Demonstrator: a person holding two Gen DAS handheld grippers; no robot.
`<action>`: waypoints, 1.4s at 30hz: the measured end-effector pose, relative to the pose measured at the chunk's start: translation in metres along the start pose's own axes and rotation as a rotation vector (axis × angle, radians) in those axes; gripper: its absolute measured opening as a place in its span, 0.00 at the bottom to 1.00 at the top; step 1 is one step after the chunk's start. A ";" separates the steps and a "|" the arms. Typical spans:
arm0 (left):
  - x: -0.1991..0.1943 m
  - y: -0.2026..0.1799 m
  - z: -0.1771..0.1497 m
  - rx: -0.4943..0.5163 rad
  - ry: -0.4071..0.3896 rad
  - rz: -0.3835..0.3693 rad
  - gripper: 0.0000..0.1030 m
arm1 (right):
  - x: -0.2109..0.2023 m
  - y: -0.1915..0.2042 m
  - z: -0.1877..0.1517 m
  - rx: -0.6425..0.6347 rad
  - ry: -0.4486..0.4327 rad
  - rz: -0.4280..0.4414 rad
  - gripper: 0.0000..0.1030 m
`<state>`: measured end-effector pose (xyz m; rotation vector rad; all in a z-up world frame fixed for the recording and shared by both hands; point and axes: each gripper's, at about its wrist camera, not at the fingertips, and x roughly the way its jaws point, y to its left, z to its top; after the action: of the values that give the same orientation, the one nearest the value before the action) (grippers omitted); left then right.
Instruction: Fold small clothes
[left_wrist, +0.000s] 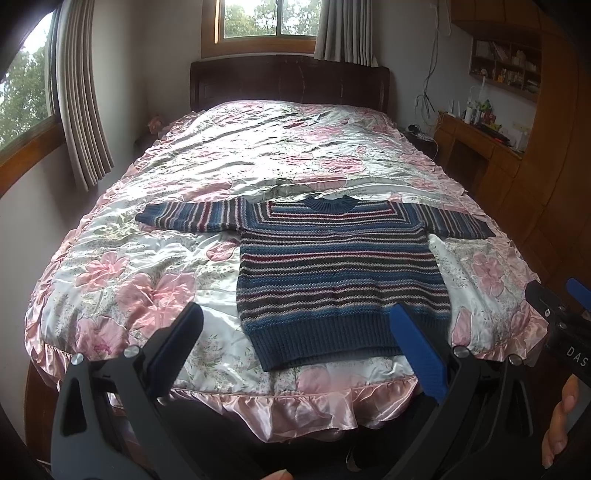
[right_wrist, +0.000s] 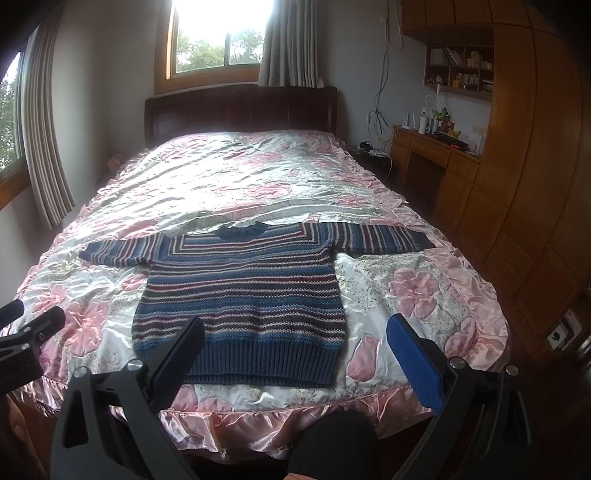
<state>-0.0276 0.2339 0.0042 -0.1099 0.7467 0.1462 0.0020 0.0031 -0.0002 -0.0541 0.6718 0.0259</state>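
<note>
A small striped knit sweater (left_wrist: 340, 273) lies flat and face up on the bed (left_wrist: 258, 155), at the foot end, with both sleeves spread straight out toward 9 and 3 o'clock. Its round collar points to 12 o'clock, toward the dark headboard (left_wrist: 288, 83), and its ribbed dark blue hem sits near the pink ruffled edge of the satin floral bedspread (right_wrist: 424, 295). The stripes run blue, maroon, grey and pale pink.

The left gripper (left_wrist: 295, 332) hovers above the foot of the bed with its fingers spread wide apart, holding nothing; in its own view the right-hand blue pad overlaps the hem's corner at 5 o'clock of the sweater, though contact cannot be told. The right gripper (right_wrist: 295, 343) likewise hangs with fingers wide apart and empty, its left-hand pad overlapping the hem at 7 o'clock of the sweater.

Part of a hand (left_wrist: 561, 417) shows at the left view's 4 o'clock edge. A wooden counter (right_wrist: 436, 151) with small items stands at 2 o'clock beside the bed, and curtained windows (right_wrist: 218, 37) sit behind the headboard.
</note>
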 end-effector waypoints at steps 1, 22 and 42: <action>-0.001 0.000 0.000 -0.001 0.000 0.001 0.97 | 0.000 0.000 0.000 0.000 0.000 0.001 0.96; -0.001 0.002 0.003 -0.002 -0.005 0.006 0.97 | 0.001 0.000 -0.001 0.002 0.002 0.008 0.96; -0.002 0.003 0.003 -0.004 -0.009 0.010 0.97 | 0.001 0.000 -0.003 0.003 -0.002 -0.002 0.96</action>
<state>-0.0274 0.2369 0.0071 -0.1097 0.7383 0.1578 0.0012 0.0029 -0.0032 -0.0521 0.6693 0.0234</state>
